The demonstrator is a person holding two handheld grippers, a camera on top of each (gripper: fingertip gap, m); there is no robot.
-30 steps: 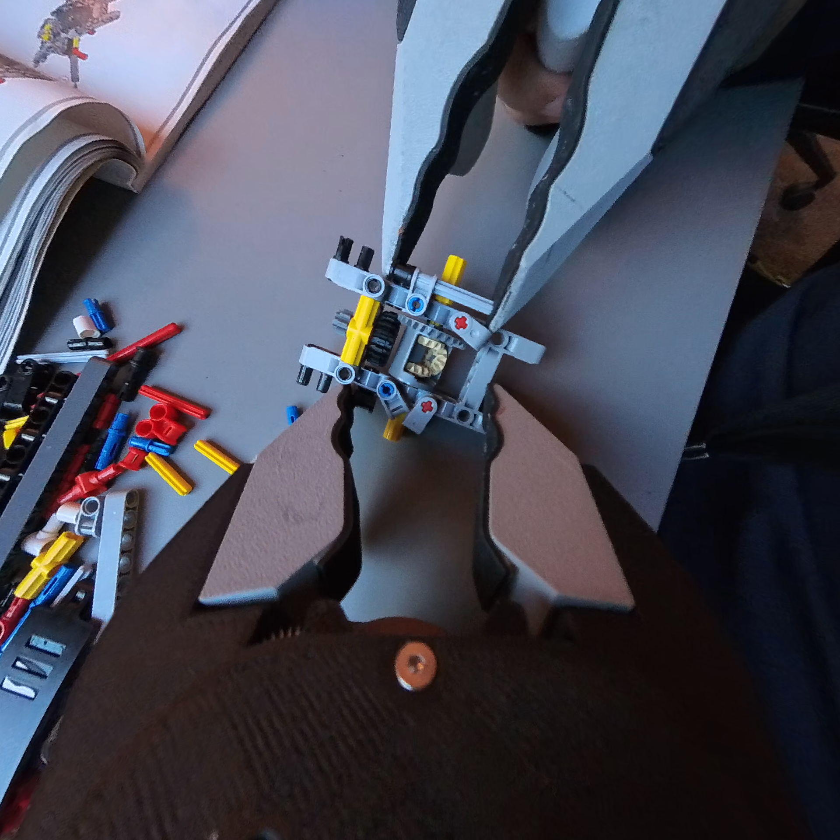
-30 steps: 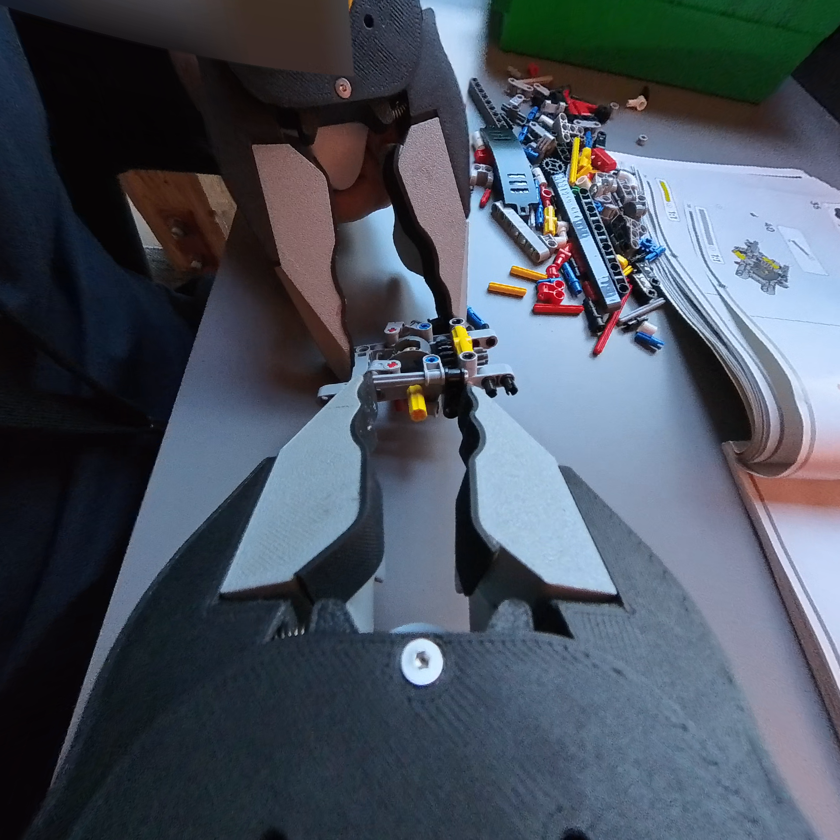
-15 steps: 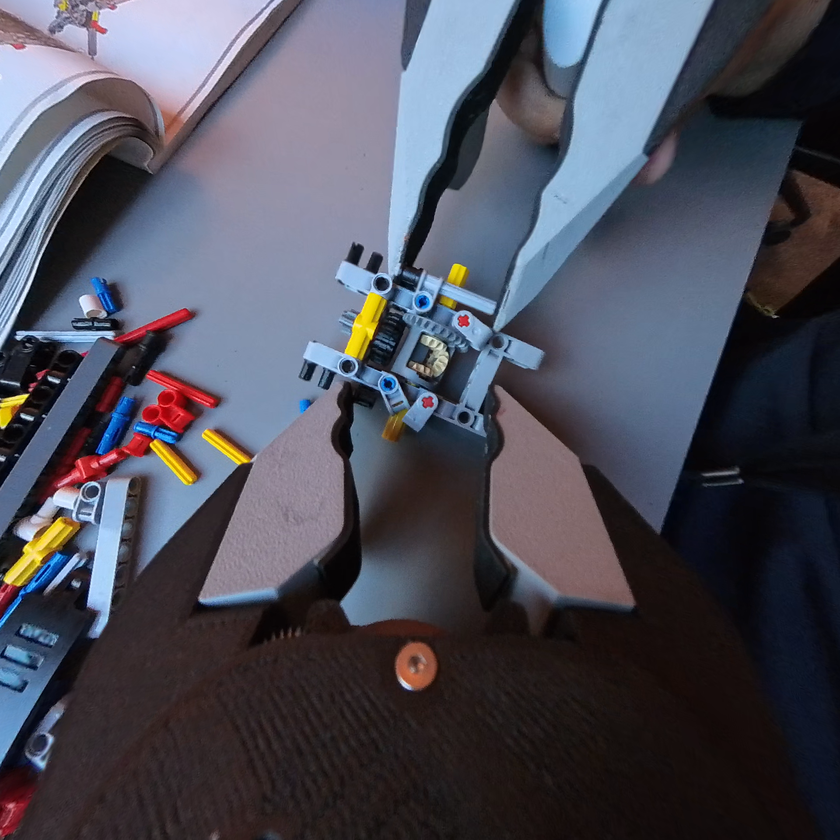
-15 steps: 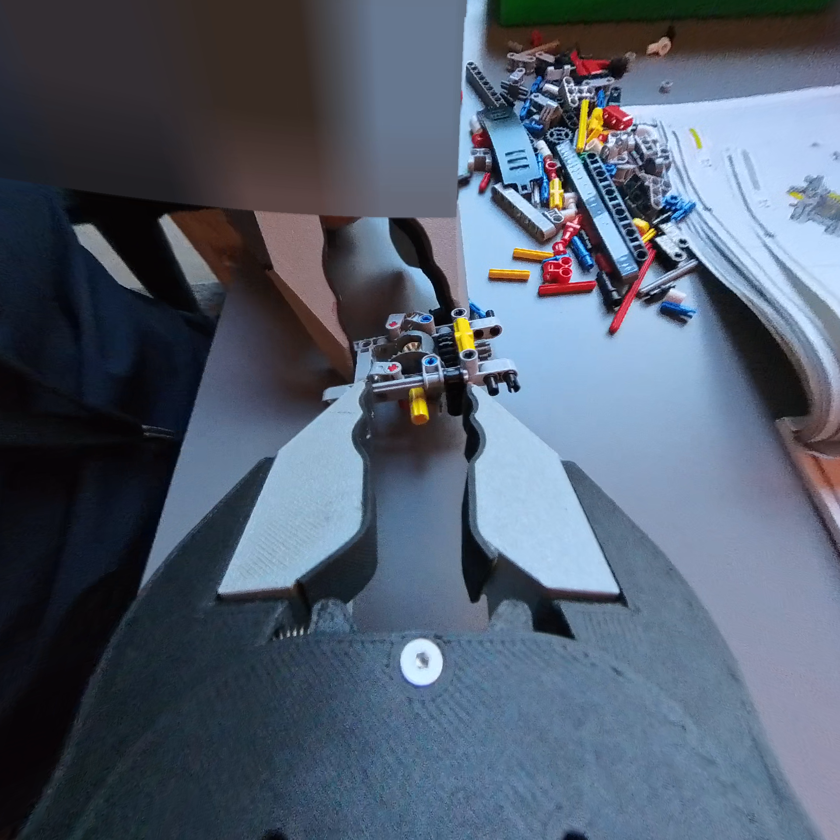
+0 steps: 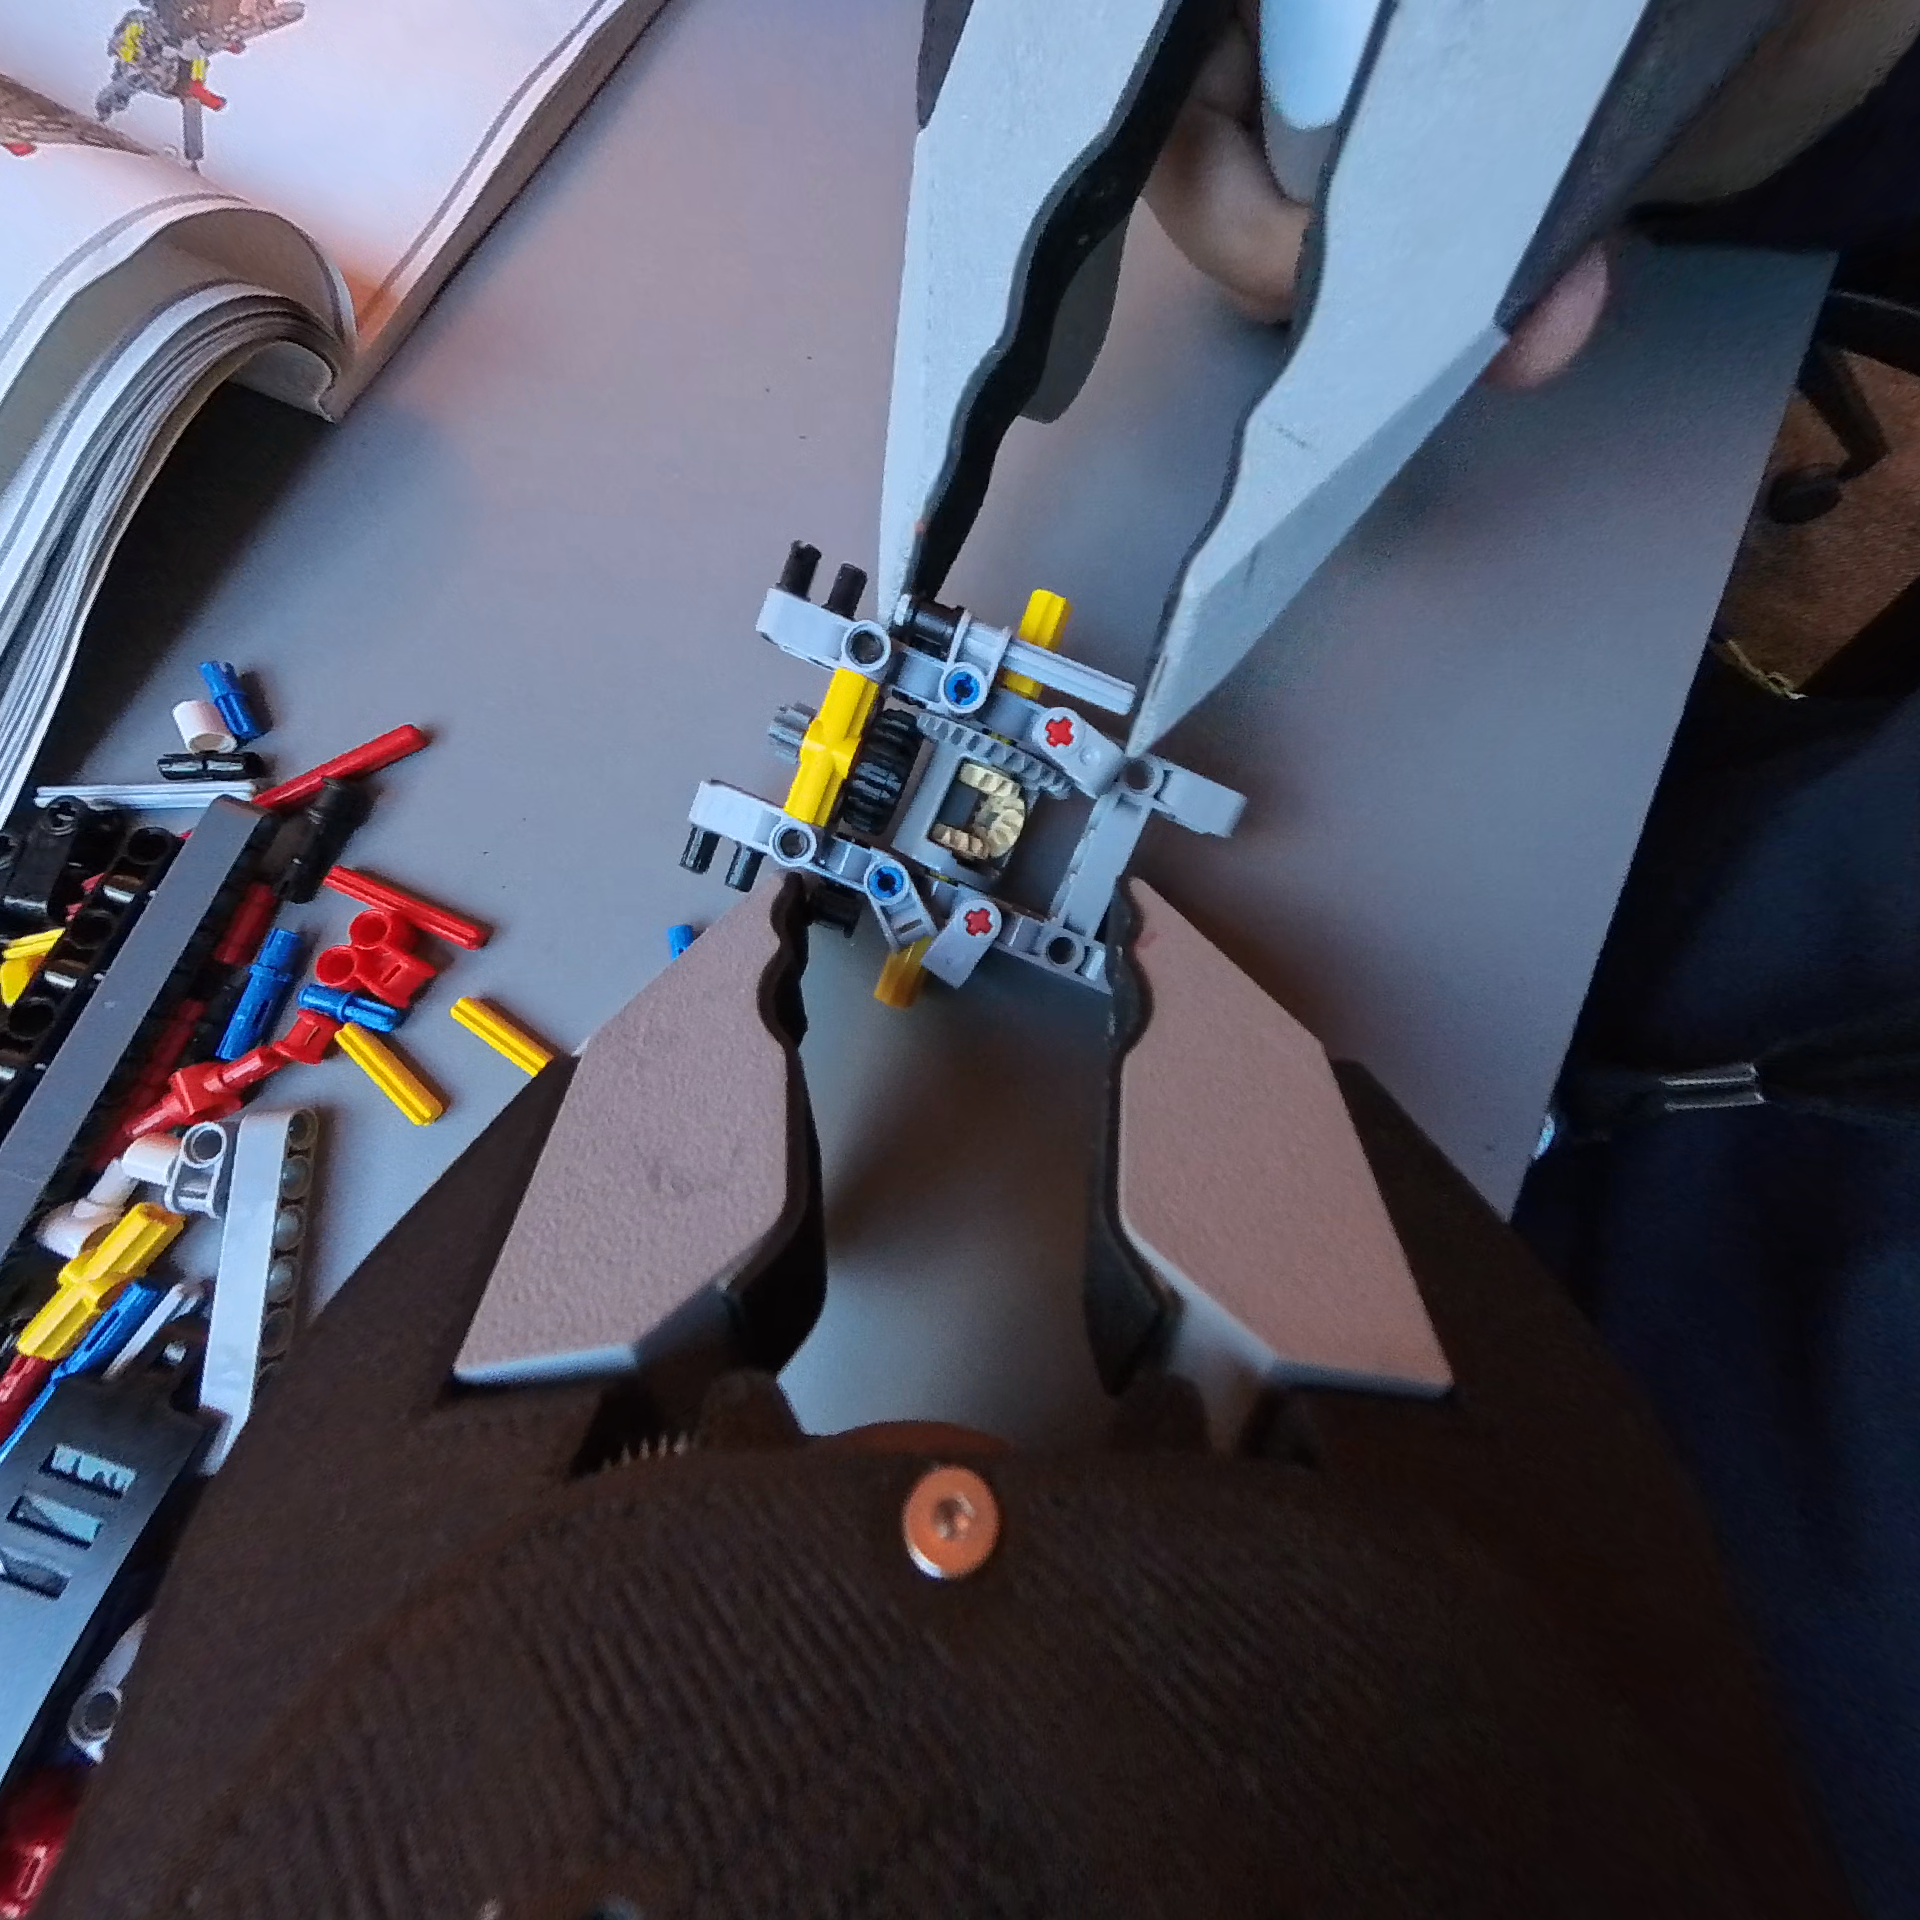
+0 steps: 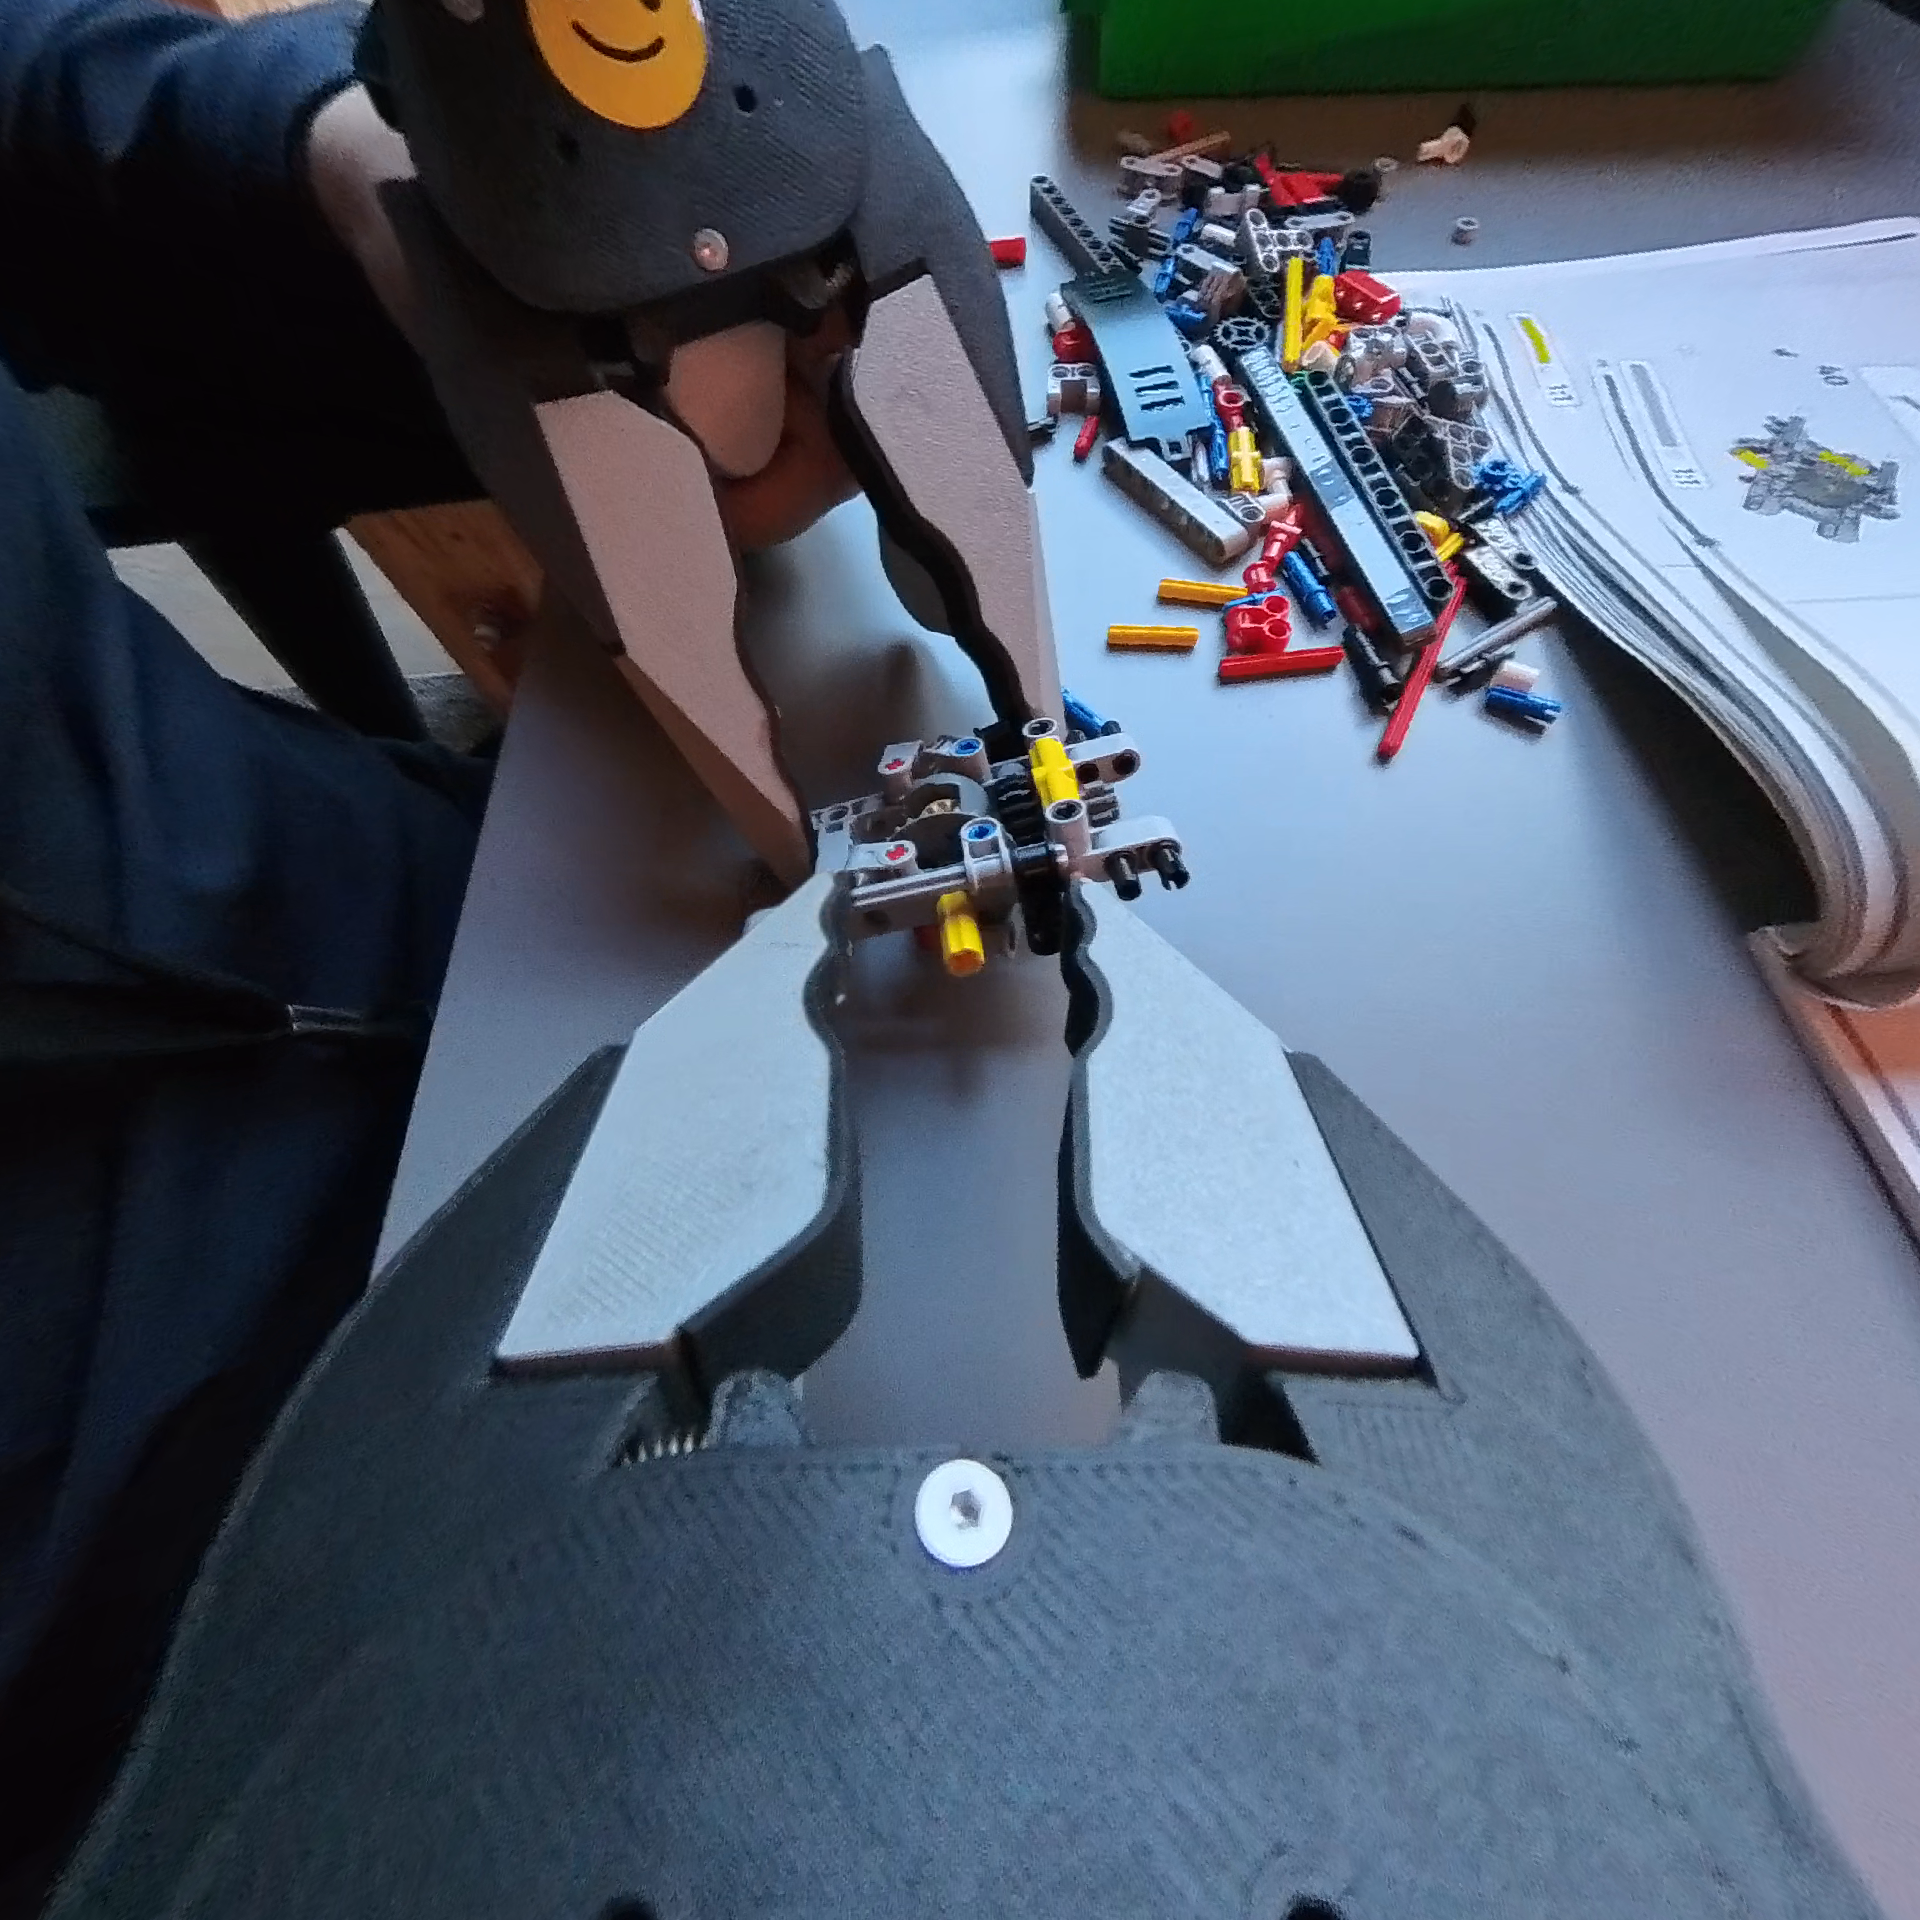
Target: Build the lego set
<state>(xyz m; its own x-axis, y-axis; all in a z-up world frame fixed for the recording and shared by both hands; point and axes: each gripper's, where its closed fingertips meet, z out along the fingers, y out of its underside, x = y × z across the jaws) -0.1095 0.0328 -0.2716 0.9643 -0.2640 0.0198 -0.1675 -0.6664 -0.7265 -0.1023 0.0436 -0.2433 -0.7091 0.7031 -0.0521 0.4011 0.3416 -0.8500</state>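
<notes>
A small grey brick assembly (image 5: 966, 790) with a yellow connector, black gears and a tan gear hangs low over the grey table (image 5: 582, 499). My left gripper (image 5: 951, 914), with brown fingers, is shut on its near side: one pad is on the black gear, the other on the grey frame. My right gripper (image 6: 945, 920), with grey fingers, grips the opposite side of the assembly (image 6: 987, 842), with its pads against a grey beam end and a black gear. Each gripper shows across from the other in both views.
A pile of loose red, yellow, blue, black and grey parts (image 5: 208, 987) lies beside an open instruction booklet (image 5: 156, 260); both also show in the right wrist view, the pile (image 6: 1299, 416) and the booklet (image 6: 1714, 468). A green bin (image 6: 1455, 42) stands at the back. The table edge (image 5: 1662, 727) and a person's dark clothing are close by.
The assembly stays held between both grippers. The left gripper has tilted, so more of its body shows in the right wrist view. The right fingers have spread very slightly.
</notes>
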